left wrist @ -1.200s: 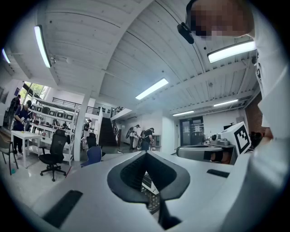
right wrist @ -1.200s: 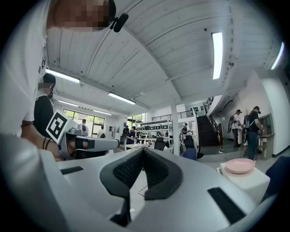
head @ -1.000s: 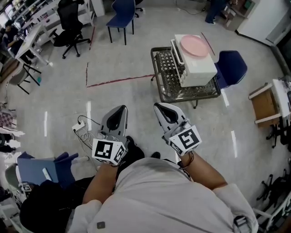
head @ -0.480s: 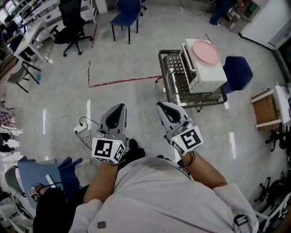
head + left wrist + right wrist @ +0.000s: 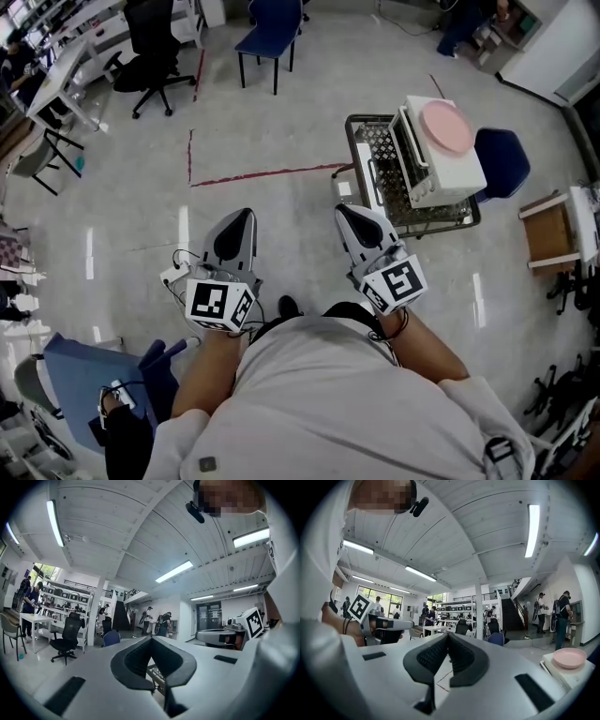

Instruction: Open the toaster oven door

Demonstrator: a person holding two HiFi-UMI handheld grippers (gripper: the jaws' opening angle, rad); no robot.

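Note:
The white toaster oven (image 5: pixel 448 173) stands on a wire cart (image 5: pixel 373 169) at the upper right of the head view, with a pink plate (image 5: pixel 445 127) on top. Its door faces left and looks closed. Both grippers are held close to the person's body, well short of the cart. My left gripper (image 5: pixel 236 220) points forward over the floor, shut and empty. My right gripper (image 5: pixel 352 214) is shut and empty too, its tip a little left of the cart. The right gripper view shows its closed jaws (image 5: pixel 448 635) with the plate (image 5: pixel 569 657) at far right. The left gripper (image 5: pixel 151 639) shows shut in its own view.
A power strip with cables (image 5: pixel 178 274) lies on the floor by the left gripper. A red tape line (image 5: pixel 253 173) crosses the floor. Blue chairs (image 5: pixel 267 28) and a black office chair (image 5: pixel 155 52) stand at the back, a blue stool (image 5: pixel 502 161) behind the cart, and a wooden box (image 5: pixel 548 230) at right.
The cart and oven have shifted right and a little lower in the head view as the person moved. Both grippers keep their pose near the body and stay shut.

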